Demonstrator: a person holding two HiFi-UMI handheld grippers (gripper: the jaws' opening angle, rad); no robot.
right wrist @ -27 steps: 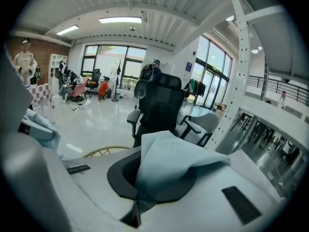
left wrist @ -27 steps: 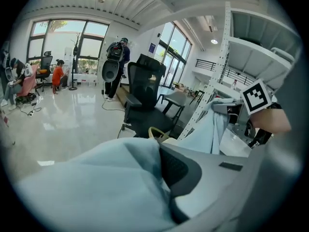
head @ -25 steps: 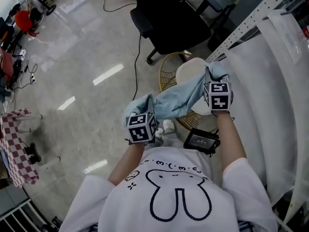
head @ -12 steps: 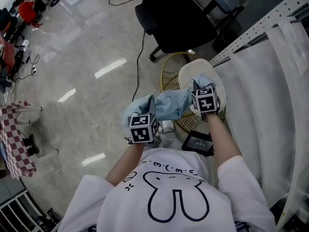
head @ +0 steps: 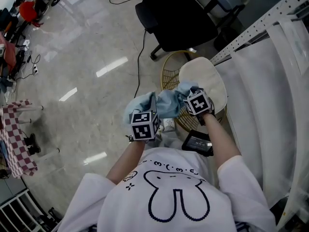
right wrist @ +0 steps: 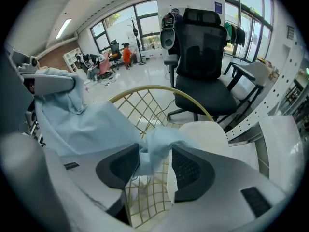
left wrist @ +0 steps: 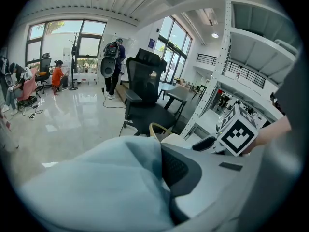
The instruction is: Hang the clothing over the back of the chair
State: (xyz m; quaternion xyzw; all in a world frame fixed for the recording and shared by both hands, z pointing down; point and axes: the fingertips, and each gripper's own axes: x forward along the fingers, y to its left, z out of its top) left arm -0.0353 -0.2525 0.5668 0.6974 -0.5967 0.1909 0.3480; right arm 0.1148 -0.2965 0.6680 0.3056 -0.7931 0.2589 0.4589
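Clothing (head: pixel 166 103), pale blue: we hold it mid-frame at the chair back (head: pixel 168 74). Left gripper (left wrist: pixel 164 178) jaws clamped on it. Right gripper (right wrist: pixel 155 164) has dropped; its jaws are opening, a fold still between them. We judge the release begun.

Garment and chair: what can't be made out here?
- Garment: kind and full shape; bunched in every view.
- Left tool: shut on garment, and the cloth covers one pad in the left gripper view.
- Chair: middle of its back; in the head view, garment and right tool (jaws opening, cloth between) cover it.
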